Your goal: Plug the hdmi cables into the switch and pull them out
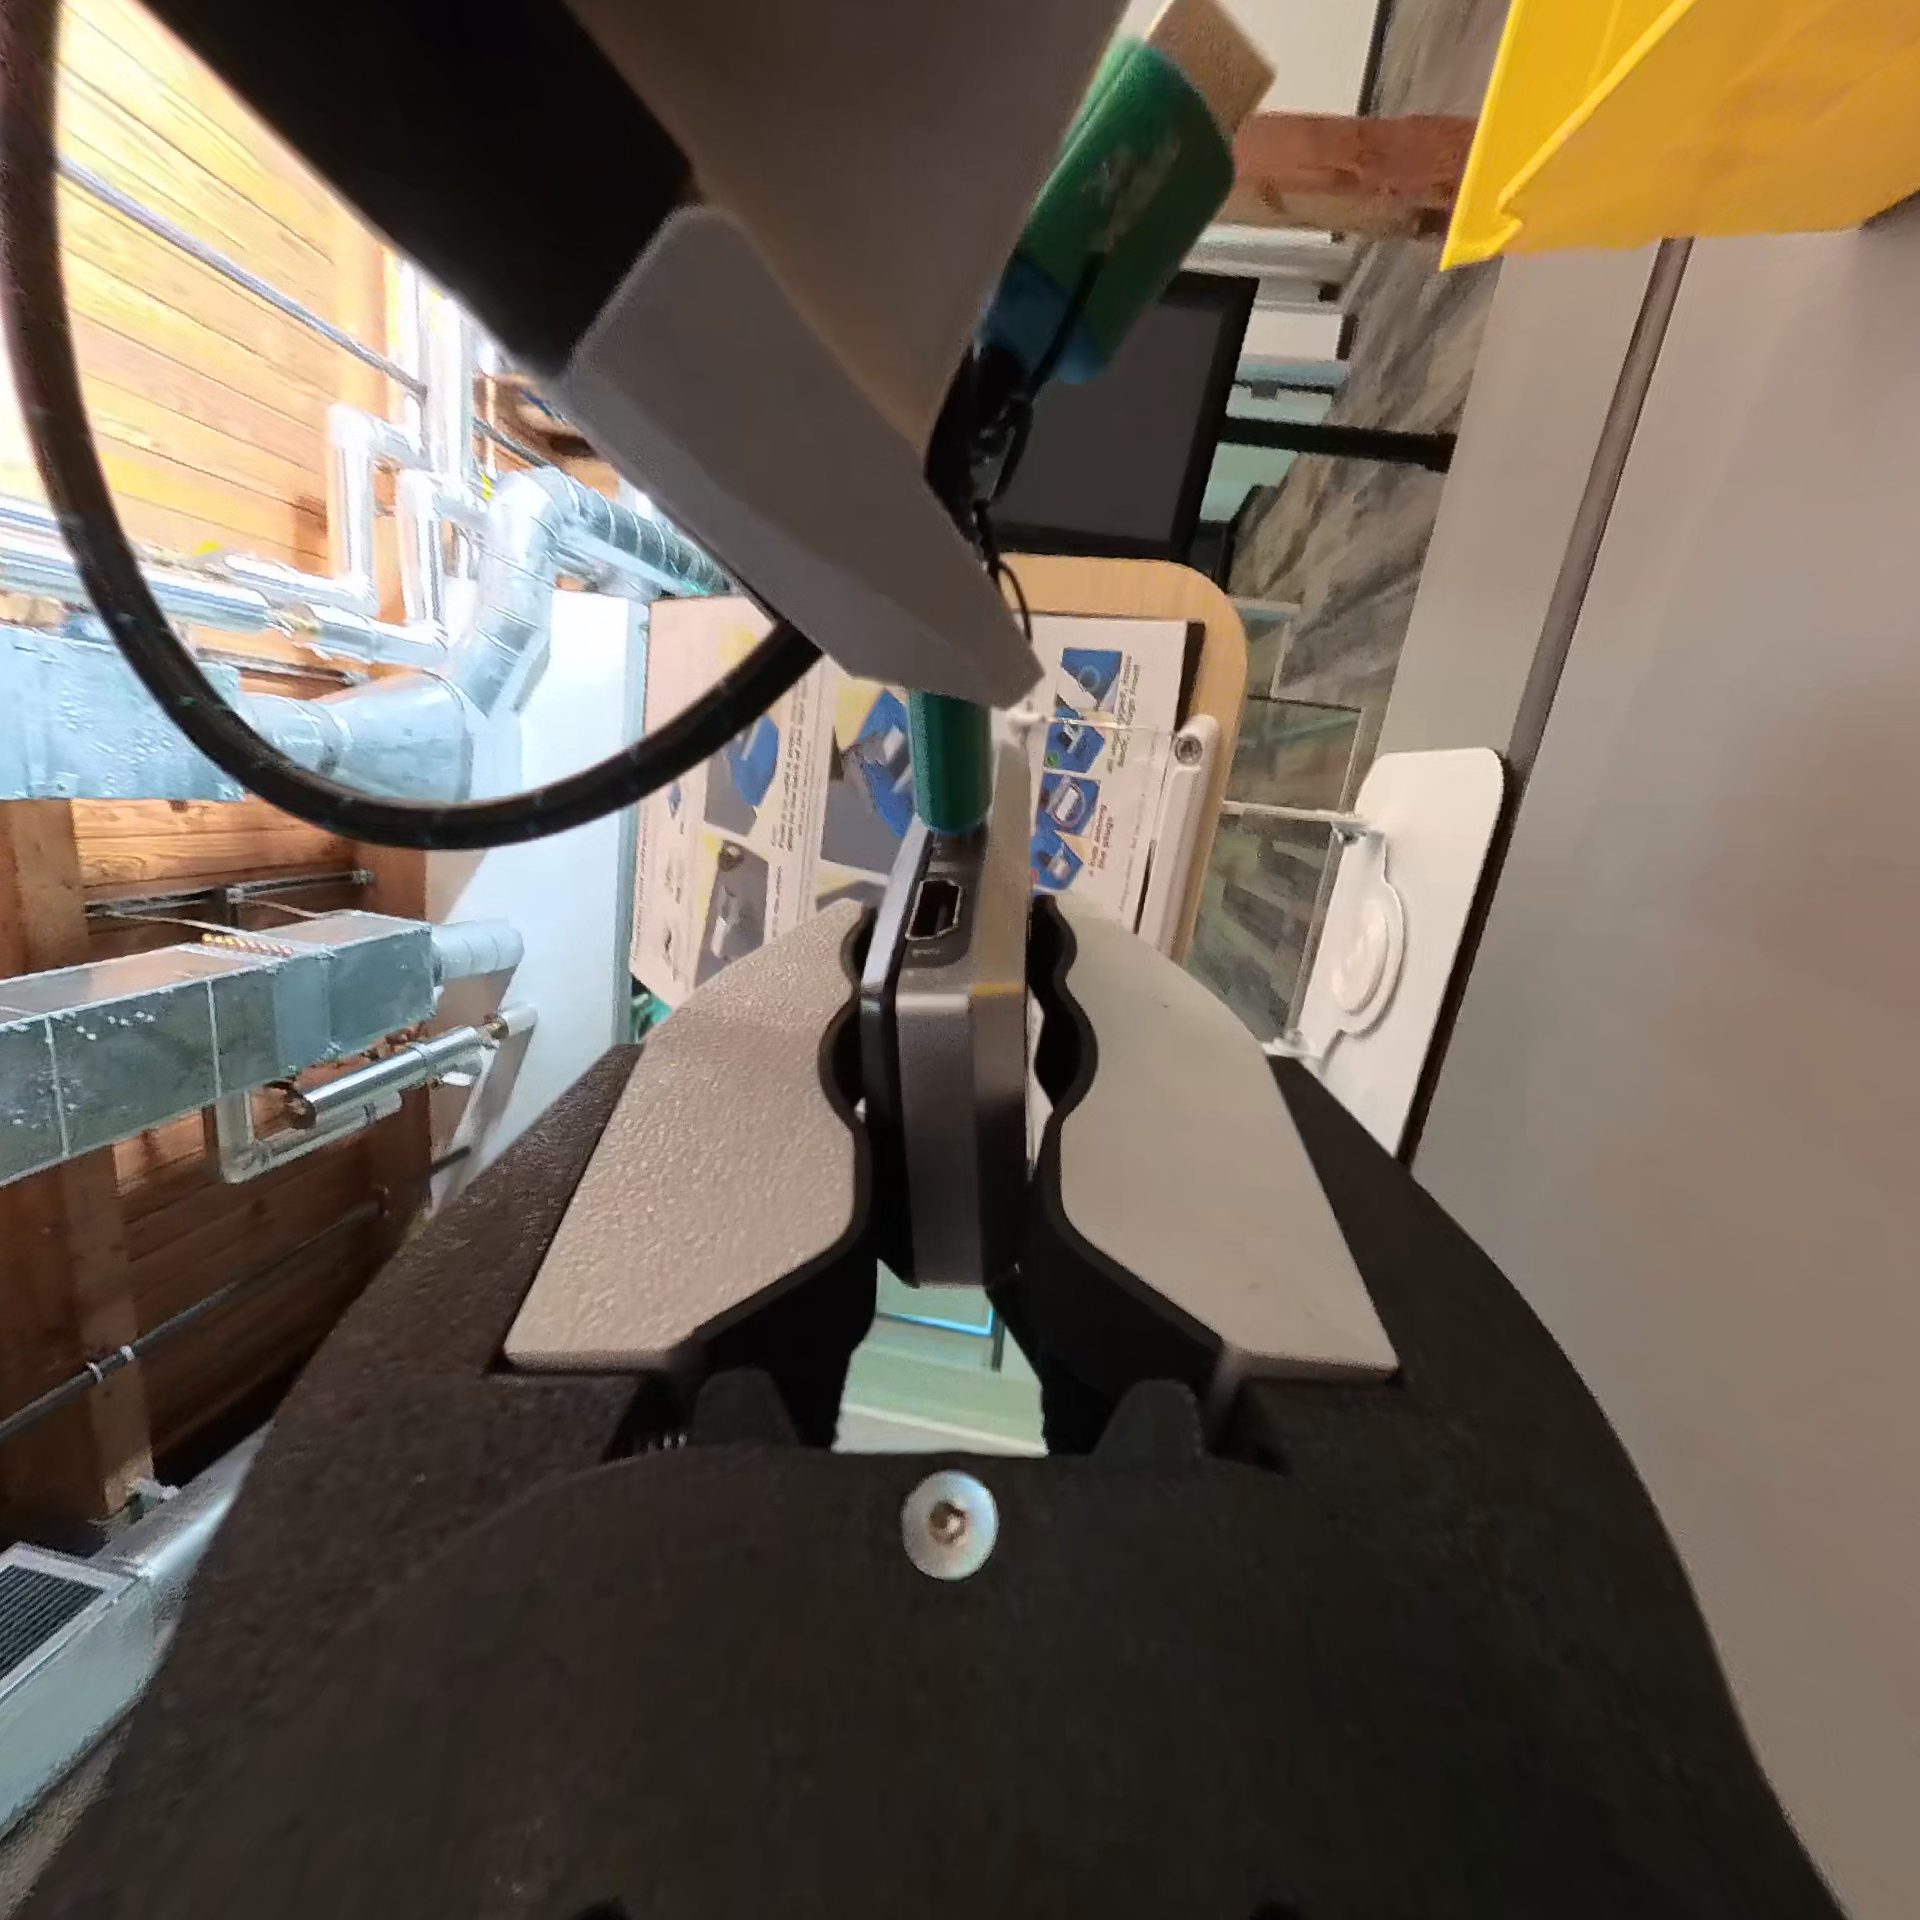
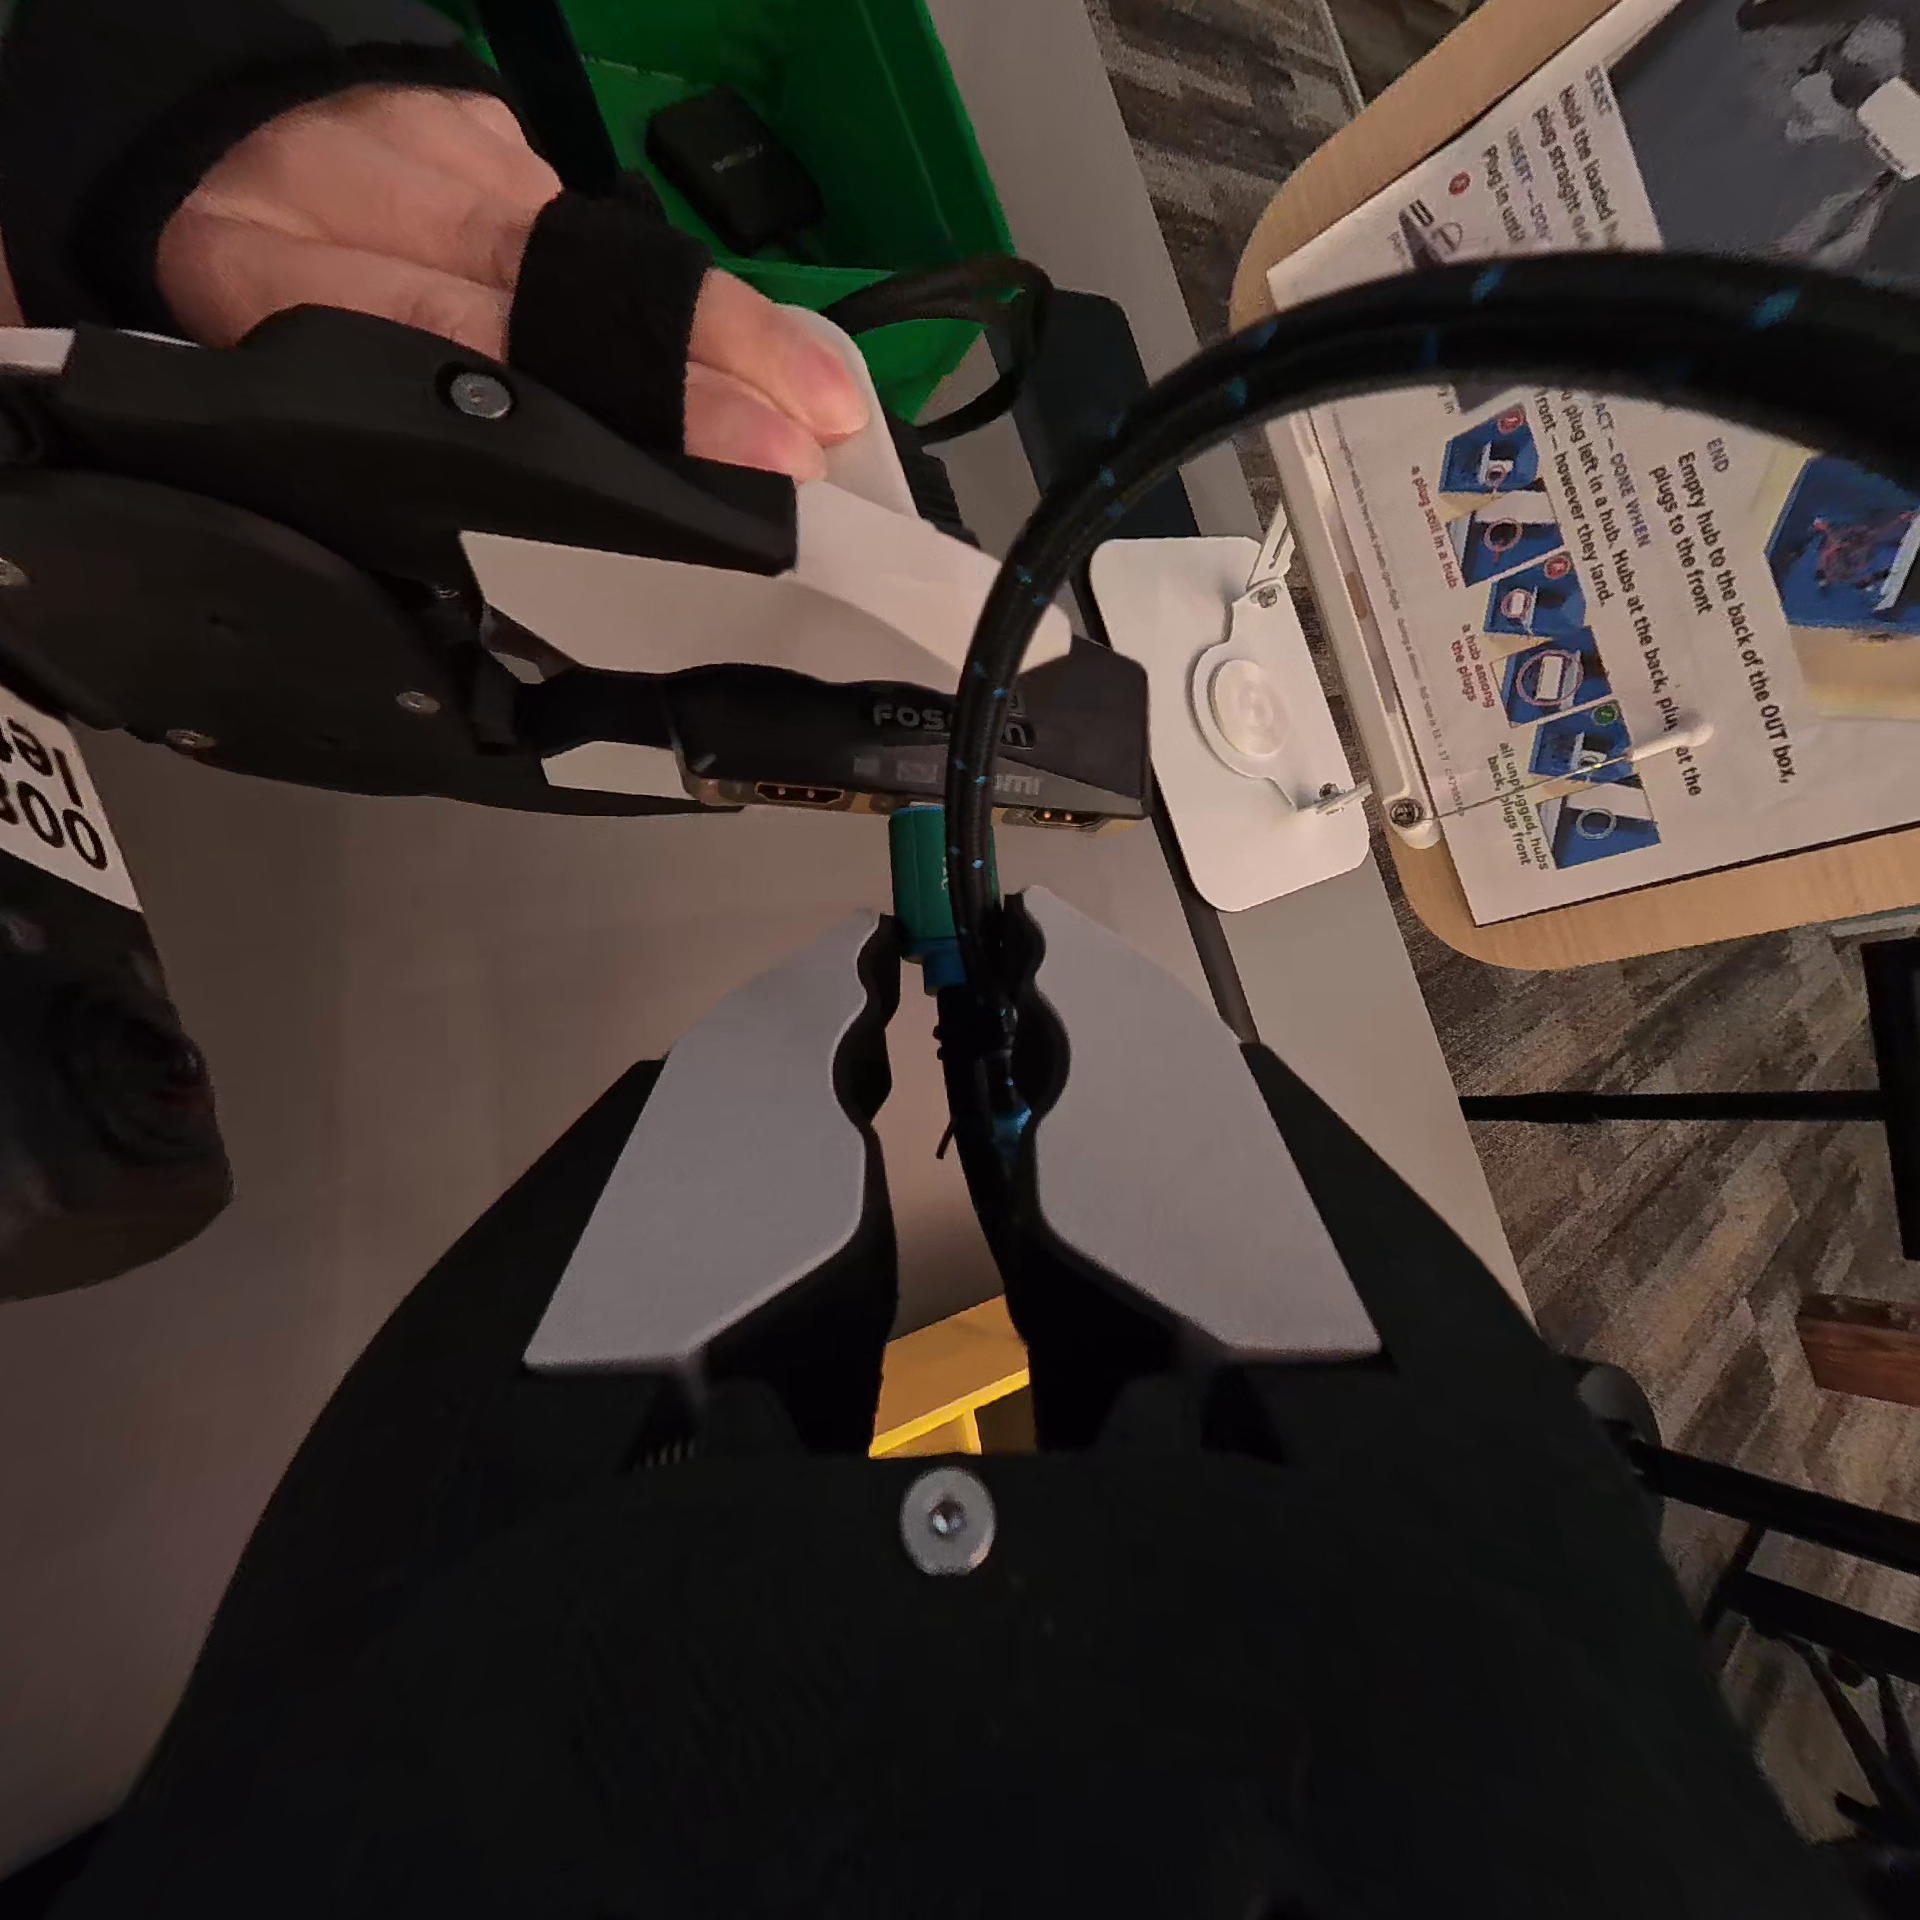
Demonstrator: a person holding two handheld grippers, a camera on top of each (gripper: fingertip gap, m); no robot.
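My left gripper [image 1: 945, 925] is shut on the dark grey HDMI switch [image 1: 935, 1101] and holds it edge-up in the air. One port [image 1: 935, 920] on its edge is empty. A green HDMI plug [image 1: 951, 774] sits in the port beyond it. In the right wrist view the plug [image 2: 920, 862] is seated in the switch [image 2: 790, 727], between two empty ports. My right gripper [image 2: 951, 925] is shut on the plug's blue tail and its black braided cable [image 2: 1039, 540], which loops up and away. A second green plug [image 1: 1132, 197] shows near the right gripper's body.
A grey table [image 2: 416, 987] lies below. A green bin [image 2: 831, 125] and a yellow bin [image 1: 1662, 125] stand at its edges. A wooden board with an instruction sheet [image 2: 1558, 582] and a white bracket [image 2: 1247, 717] are beyond the switch. A person's hand [image 2: 416, 249] holds the left gripper.
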